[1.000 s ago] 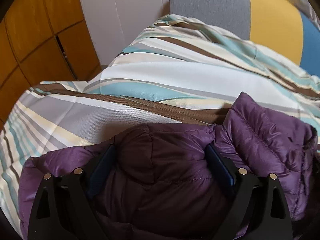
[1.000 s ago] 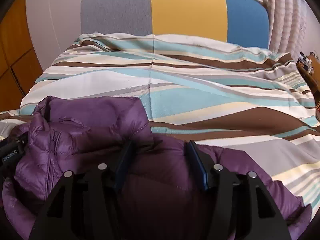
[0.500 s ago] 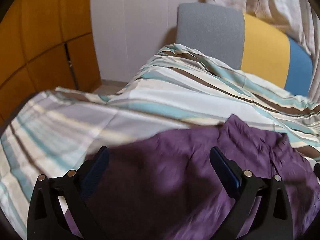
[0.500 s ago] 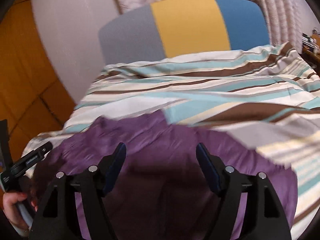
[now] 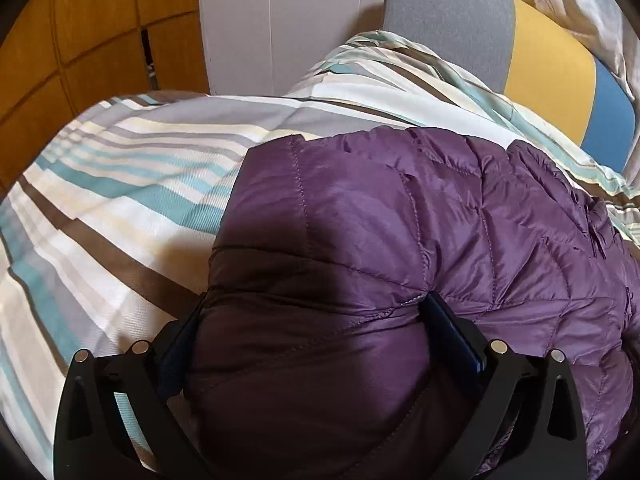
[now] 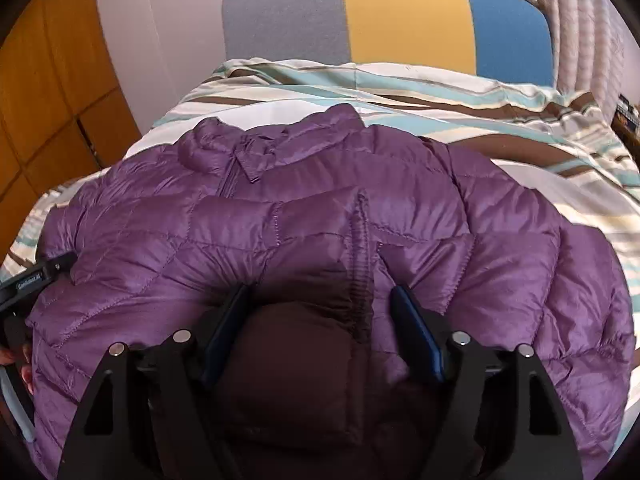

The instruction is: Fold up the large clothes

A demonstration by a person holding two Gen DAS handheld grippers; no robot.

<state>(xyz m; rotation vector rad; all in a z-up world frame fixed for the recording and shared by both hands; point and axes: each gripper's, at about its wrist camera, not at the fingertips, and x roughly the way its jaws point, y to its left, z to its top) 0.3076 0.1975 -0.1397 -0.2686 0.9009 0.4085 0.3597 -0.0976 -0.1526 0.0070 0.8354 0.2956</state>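
Observation:
A purple quilted puffer jacket lies spread on a bed with a striped duvet. My left gripper is shut on a thick bunch of the jacket's near left edge. My right gripper is shut on a bunch of the near edge beside the front zipper. In the right wrist view the jacket lies front side up with its collar towards the headboard. The left gripper's body shows at the left edge of that view.
A grey, yellow and blue headboard stands at the far end of the bed. Orange wooden cabinet doors and a white wall panel are on the left. A curtain hangs at the right.
Both grippers lifted and swung the bunched jacket forward. It now lies spread out flat on the duvet, with both grippers lower and still holding its near edge.

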